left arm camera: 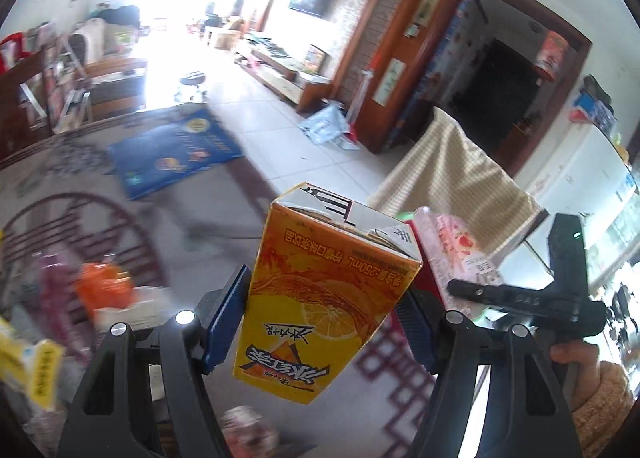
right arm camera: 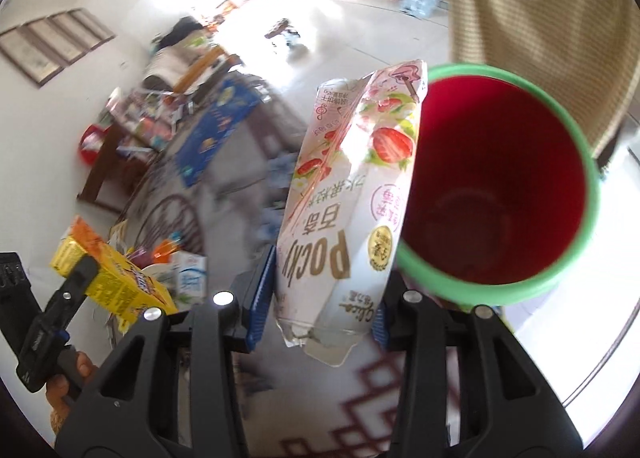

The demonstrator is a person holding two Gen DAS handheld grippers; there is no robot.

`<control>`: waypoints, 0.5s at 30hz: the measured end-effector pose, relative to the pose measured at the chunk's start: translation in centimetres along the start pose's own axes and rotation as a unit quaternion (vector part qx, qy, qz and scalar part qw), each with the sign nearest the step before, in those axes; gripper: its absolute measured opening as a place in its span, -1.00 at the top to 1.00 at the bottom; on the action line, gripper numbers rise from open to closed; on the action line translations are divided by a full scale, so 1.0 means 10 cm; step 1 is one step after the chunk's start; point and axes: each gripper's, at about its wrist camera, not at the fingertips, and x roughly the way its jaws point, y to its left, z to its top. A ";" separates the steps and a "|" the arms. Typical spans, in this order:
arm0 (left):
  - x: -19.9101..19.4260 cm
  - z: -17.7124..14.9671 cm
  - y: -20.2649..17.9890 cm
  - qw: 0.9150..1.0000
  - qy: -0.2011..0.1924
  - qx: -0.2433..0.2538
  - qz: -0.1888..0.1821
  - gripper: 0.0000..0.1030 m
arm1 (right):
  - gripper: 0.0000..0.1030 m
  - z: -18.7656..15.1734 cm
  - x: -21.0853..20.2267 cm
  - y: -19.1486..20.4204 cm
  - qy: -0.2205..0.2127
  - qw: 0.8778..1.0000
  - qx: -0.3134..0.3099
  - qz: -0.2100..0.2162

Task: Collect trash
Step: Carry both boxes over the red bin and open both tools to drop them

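My left gripper [left arm camera: 320, 318] is shut on an orange-yellow drink carton [left arm camera: 324, 294] and holds it upright in the air above the table. My right gripper [right arm camera: 320, 310] is shut on a pink-white Pocky strawberry packet [right arm camera: 348, 209], right beside a red bin with a green rim [right arm camera: 496, 193] whose open mouth faces the camera. In the left wrist view the Pocky packet [left arm camera: 456, 246] and the right gripper's black body [left arm camera: 528, 298] show at the right. In the right wrist view the carton [right arm camera: 116, 278] and the left gripper show at lower left.
More wrappers and packets [left arm camera: 104, 290] lie on the patterned tablecloth [left arm camera: 192, 225] at the left, with a blue box [left arm camera: 176, 149] farther back. A chair with a beige checked cover [left arm camera: 460, 177] stands behind the bin. A milk carton [right arm camera: 192, 278] lies on the table.
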 end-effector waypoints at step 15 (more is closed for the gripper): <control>1.20 0.09 -1.42 0.991 0.059 0.073 -0.094 -0.30 | -0.35 0.12 -0.28 -0.93 -0.022 0.998 0.046 -0.047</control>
